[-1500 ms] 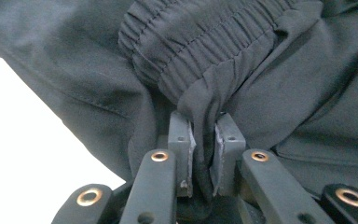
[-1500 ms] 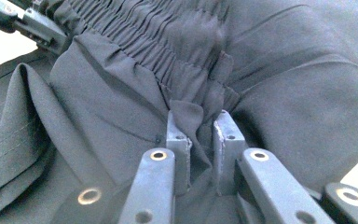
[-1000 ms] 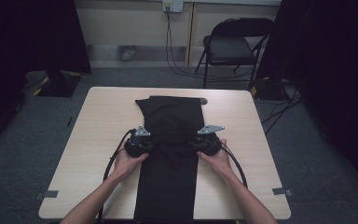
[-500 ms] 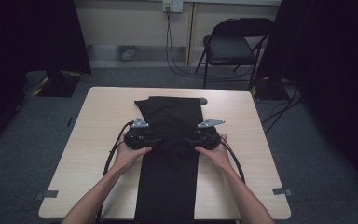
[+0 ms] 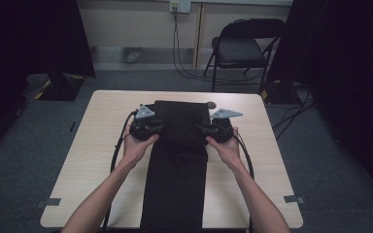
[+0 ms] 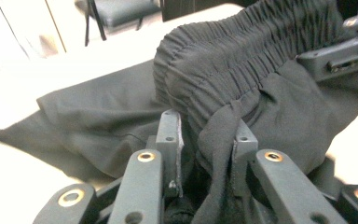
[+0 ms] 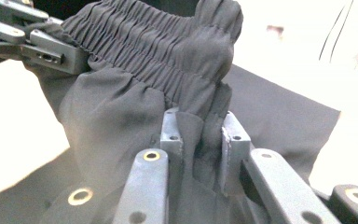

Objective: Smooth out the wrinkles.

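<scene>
The black pants (image 5: 177, 160) lie along the middle of the worktop (image 5: 92, 145), with their near end hanging over the near edge. The stretchy waistband (image 6: 242, 51) is lifted off the worktop. The left tongs (image 6: 205, 140) have just been closing and now pinch a fold of cloth below the waistband. The right tongs (image 7: 200, 133) do the same at the other end. From above the pants look flat and dark; the close views show the wrinkly waistband. A chair (image 5: 243, 48) stands far behind.
</scene>
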Tool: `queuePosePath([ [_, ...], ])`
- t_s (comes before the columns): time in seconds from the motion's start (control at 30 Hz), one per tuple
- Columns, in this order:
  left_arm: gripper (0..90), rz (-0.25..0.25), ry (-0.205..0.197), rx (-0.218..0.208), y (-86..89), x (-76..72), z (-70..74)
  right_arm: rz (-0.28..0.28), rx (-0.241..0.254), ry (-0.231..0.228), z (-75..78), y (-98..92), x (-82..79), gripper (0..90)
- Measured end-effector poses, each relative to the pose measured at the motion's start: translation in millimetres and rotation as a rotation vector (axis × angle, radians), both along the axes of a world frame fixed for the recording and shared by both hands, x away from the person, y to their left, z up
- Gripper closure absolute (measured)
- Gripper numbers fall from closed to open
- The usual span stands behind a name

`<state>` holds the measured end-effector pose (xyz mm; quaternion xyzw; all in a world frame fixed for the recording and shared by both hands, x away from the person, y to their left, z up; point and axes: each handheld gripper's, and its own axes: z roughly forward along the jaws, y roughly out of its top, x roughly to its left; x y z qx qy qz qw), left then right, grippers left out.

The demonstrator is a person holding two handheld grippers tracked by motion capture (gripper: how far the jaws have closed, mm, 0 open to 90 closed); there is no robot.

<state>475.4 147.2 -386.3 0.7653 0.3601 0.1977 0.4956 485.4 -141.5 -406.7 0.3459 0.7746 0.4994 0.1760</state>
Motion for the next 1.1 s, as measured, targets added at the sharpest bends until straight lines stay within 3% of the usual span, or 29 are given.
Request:
queuePosePath([
  [0.07,72.3,-0.004,-0.046,-0.056,2.8,-9.6,27.5,0.003,0.022,-0.046,27.6,-0.8,-4.0,75.9],
  [0.17,72.3,-0.023,-0.123,-0.074,7.0,-32.2,61.1,0.028,0.065,-0.11,63.7,-3.7,-16.9,76.0],
  [0.27,72.1,-0.053,-0.157,-0.082,11.7,-57.3,74.8,0.059,0.077,-0.151,86.4,-4.2,-38.3,76.0],
  [0.37,71.4,-0.1,-0.135,-0.062,19.1,-87.0,63.0,0.104,0.077,-0.155,87.5,-5.0,-67.3,76.0],
  [0.47,70.5,-0.135,-0.048,-0.033,25.3,-107.3,23.1,0.146,0.034,-0.111,62.6,-3.0,-93.7,75.9],
  [0.53,70.3,-0.149,0.029,-0.005,27.0,-112.8,-11.0,0.165,-0.013,-0.063,33.5,0.5,-105.0,75.9],
  [0.57,70.3,-0.133,0.069,0.008,27.2,-113.6,-26.4,0.167,-0.035,-0.029,17.3,2.6,-108.9,75.9],
  [0.6,70.5,-0.137,0.137,0.039,25.5,-112.6,-37.9,0.177,-0.046,0.003,1.4,4.5,-111.9,76.0],
  [0.63,70.5,-0.153,0.174,0.076,23.6,-114.3,-52.5,0.178,-0.063,0.033,-13.5,6.7,-114.4,76.0],
  [0.67,70.4,-0.155,0.197,0.084,22.8,-115.1,-59.1,0.176,-0.08,0.078,-33.2,9.2,-117.1,76.0],
  [0.73,70.4,-0.17,0.253,0.109,19.8,-115.9,-71.2,0.185,-0.11,0.115,-49.5,10.7,-119.5,76.0],
  [0.8,69.9,-0.178,0.273,0.155,14.0,-114.7,-80.8,0.185,-0.129,0.149,-66.9,10.2,-120.3,75.9],
  [0.87,69.7,-0.166,0.268,0.166,10.6,-110.2,-85.8,0.192,-0.171,0.153,-77.8,10.3,-117.9,75.7],
  [1.1,66.9,-0.1,0.198,0.204,-6.4,-79.7,-96.0,0.12,-0.195,0.113,-86.4,2.8,-80.9,75.8],
])
